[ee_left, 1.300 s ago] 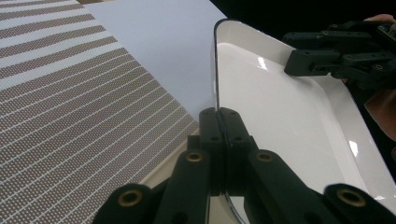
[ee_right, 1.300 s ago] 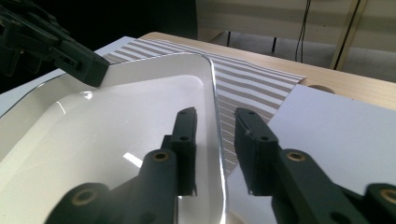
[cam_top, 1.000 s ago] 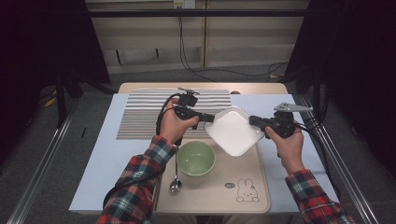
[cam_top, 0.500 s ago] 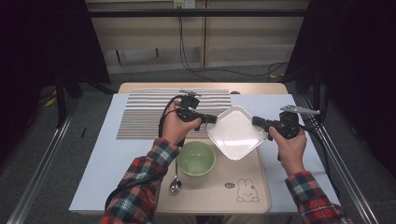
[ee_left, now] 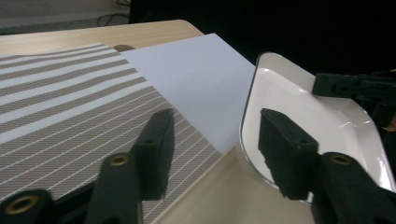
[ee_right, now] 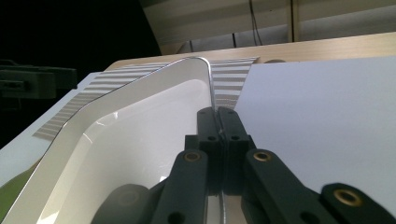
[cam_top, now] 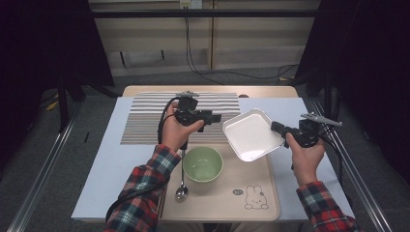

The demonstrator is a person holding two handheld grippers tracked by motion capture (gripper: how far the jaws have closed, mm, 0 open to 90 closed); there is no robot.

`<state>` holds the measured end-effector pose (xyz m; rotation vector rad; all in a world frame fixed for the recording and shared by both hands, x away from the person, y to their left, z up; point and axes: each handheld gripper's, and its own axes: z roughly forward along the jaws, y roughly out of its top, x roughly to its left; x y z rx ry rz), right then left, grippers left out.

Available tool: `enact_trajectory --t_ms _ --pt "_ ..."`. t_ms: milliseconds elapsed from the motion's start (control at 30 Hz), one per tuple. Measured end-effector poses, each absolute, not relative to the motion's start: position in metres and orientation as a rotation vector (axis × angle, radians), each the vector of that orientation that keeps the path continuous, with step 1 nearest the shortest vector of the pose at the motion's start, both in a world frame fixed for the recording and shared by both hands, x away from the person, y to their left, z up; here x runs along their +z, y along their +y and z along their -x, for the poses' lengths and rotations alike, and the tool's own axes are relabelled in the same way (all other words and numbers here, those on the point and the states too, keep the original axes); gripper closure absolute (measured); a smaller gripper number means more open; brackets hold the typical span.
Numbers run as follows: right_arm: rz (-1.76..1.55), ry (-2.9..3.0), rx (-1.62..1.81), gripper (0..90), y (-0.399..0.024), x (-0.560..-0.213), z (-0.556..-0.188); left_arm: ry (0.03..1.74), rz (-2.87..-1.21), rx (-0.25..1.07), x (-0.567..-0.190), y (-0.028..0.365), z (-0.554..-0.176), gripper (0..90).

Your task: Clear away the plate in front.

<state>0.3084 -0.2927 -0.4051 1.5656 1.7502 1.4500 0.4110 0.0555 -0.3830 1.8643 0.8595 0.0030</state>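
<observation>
A white square plate [cam_top: 251, 135] hangs tilted above the beige tray [cam_top: 251, 174], held by its right rim. My right gripper [cam_top: 276, 127] is shut on that rim; in the right gripper view the jaws pinch the rim [ee_right: 217, 122] of the plate [ee_right: 140, 140]. My left gripper [cam_top: 216, 117] hovers just left of the plate, open and holding nothing. In the left gripper view the left gripper [ee_left: 215, 144] is open, with the plate [ee_left: 327, 116] behind its right jaw, not touching.
A green bowl [cam_top: 203, 163] and a metal spoon [cam_top: 182, 186] rest on the tray's left side. A striped mat [cam_top: 145, 121] lies at the back left on a pale blue cloth [cam_top: 106, 164]. The cloth to the right [ee_right: 327, 116] is bare.
My left gripper has come off the plate's left edge and stands open. The right gripper has carried the plate a little to the right, still tilted.
</observation>
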Motion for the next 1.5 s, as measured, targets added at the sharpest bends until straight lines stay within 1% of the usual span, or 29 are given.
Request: enact_trajectory --t_ms 67,200,333,467,600,733,900,1133,1367,1500 --pt "-1.577 1.72 1.436 89.7 -0.292 -0.407 -0.305 0.857 -1.863 0.024 -0.384 0.059 -0.41 39.5" --pt "-1.617 1.675 1.396 89.8 -0.29 -0.412 -0.299 0.865 -1.844 0.058 -0.384 0.066 -0.408 34.3" --pt "-1.651 1.639 1.376 89.8 -0.286 -0.417 -0.294 0.898 -1.86 0.099 -0.384 0.076 -0.407 30.9" --pt "-1.667 1.622 1.349 89.7 -0.282 -0.421 -0.29 0.926 -1.856 0.139 -0.385 0.085 -0.409 23.9" --pt "-1.662 1.602 1.34 89.8 -0.28 -0.421 -0.285 0.931 -1.869 0.18 -0.386 0.093 -0.409 19.8" --pt "-1.668 1.58 1.325 89.7 -0.278 -0.423 -0.281 0.939 -1.861 0.217 -0.388 0.101 -0.408 19.4" --pt "-1.674 1.554 1.298 89.7 -0.272 -0.427 -0.274 0.962 -1.855 0.251 -0.39 0.11 -0.405 15.7" --pt "-1.696 1.529 1.279 89.7 -0.265 -0.431 -0.267 0.984 -1.865 0.302 -0.398 0.122 -0.401 13.4" --pt "-1.706 1.516 1.278 89.7 -0.26 -0.436 -0.262 1.012 -1.85 0.325 -0.405 0.132 -0.397 11.5" --pt "-1.708 1.521 1.271 89.7 -0.256 -0.439 -0.26 1.004 -1.876 0.359 -0.407 0.138 -0.394 10.1"
